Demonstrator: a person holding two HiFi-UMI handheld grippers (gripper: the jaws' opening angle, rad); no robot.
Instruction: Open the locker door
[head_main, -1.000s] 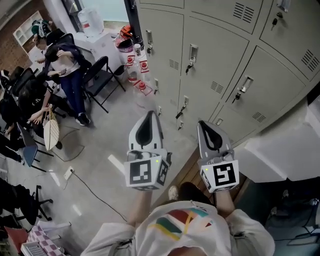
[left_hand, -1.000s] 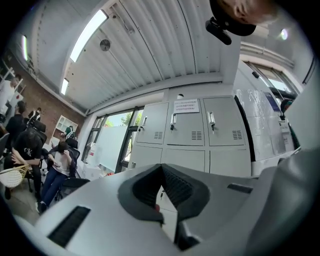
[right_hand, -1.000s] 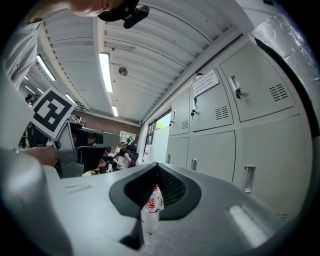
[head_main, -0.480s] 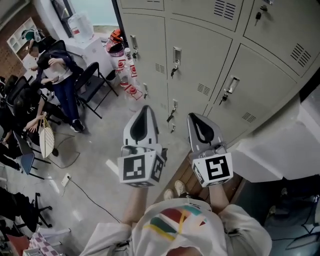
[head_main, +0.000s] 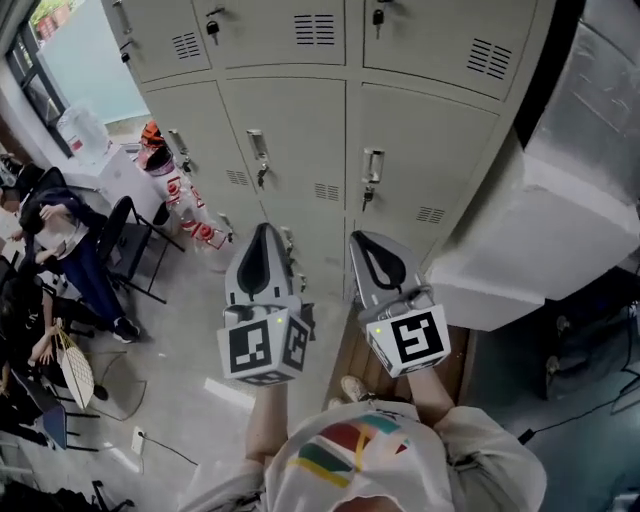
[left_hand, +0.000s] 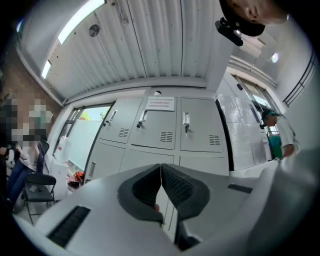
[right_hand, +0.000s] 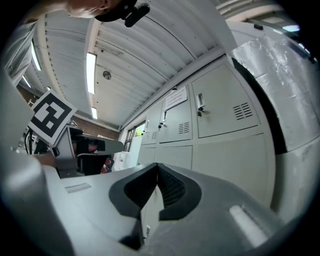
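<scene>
A bank of grey lockers (head_main: 300, 110) fills the top of the head view, all doors closed. Two middle-row doors face me, one with its latch handle (head_main: 258, 152) on the left, one with its handle (head_main: 373, 172) on the right. My left gripper (head_main: 262, 230) points at the lockers below the left handle, shut and empty, short of the doors. My right gripper (head_main: 361, 239) is beside it, also shut and empty. The left gripper view shows its closed jaws (left_hand: 160, 168) under the locker row (left_hand: 162, 125). Beyond the closed right jaws (right_hand: 157, 168), a vented door (right_hand: 227, 110) stands ahead.
People sit on chairs (head_main: 60, 240) at the left, by a black chair (head_main: 135, 240) and a white table with a water jug (head_main: 85, 135). Red-and-white bottles (head_main: 195, 228) stand on the floor by the lockers. A large white wrapped block (head_main: 530, 230) stands to the right.
The head view has swung towards the lockers, which now face me squarely. Both grippers kept side by side and stayed shut, now pointing at the middle row of doors.
</scene>
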